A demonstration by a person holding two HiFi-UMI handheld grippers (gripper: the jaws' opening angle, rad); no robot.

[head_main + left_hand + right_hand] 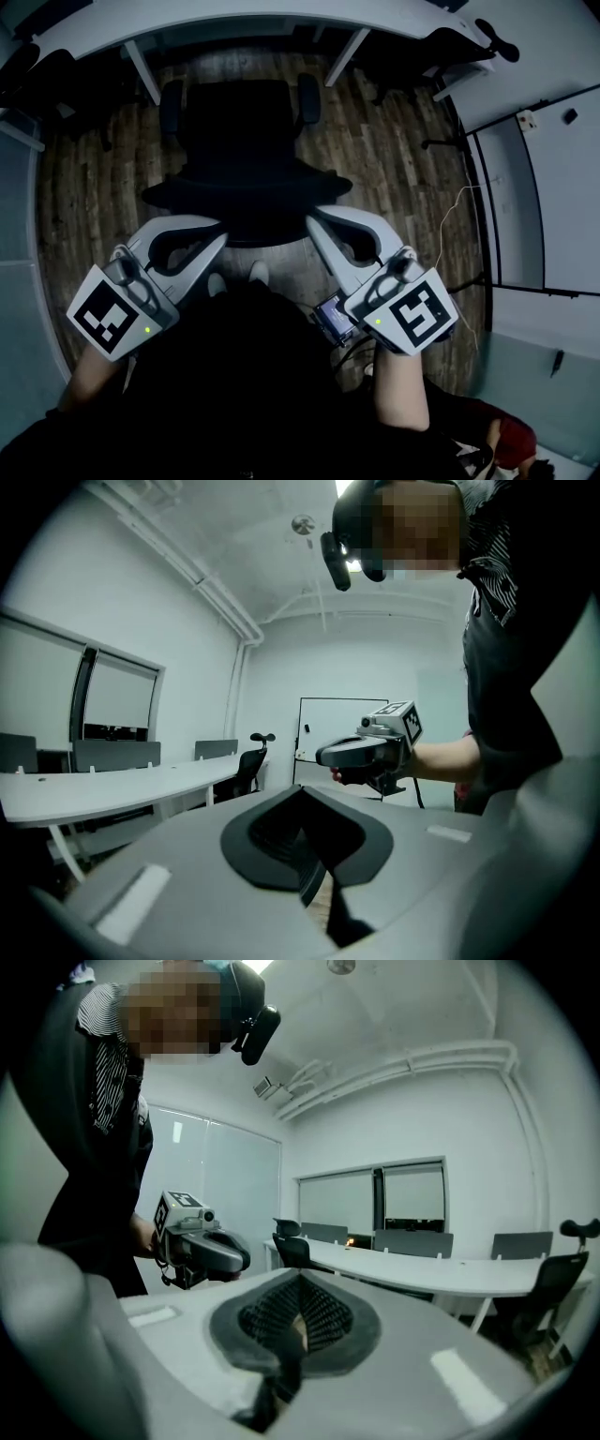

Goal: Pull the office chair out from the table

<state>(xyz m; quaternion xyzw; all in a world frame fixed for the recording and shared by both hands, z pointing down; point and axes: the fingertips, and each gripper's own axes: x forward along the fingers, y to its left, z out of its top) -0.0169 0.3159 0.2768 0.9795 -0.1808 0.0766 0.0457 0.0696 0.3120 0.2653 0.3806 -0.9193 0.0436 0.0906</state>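
Standing close to the table, the chair faces it with its back turned to the person. The seat lies on the near side of the table edge, between the two table legs, with the front of the seat close to that edge; whether any of it reaches under the top I cannot tell. The left gripper and the right gripper hang near the top of the back, one on each side, neither touching it. Both are held roughly level, jaws pressed together with nothing between them, as each gripper's own view shows.

As a judgement, this fits two stages alike: the chair waiting near the table for a grip on its back, or the chair drawn back a little and let go. The frames do not settle which. Any further pull would call for jaws parted wide enough to take the thick upper edge of the back, a firm hold on both sides, and an even draw toward the person so the wheels roll straight over the floor
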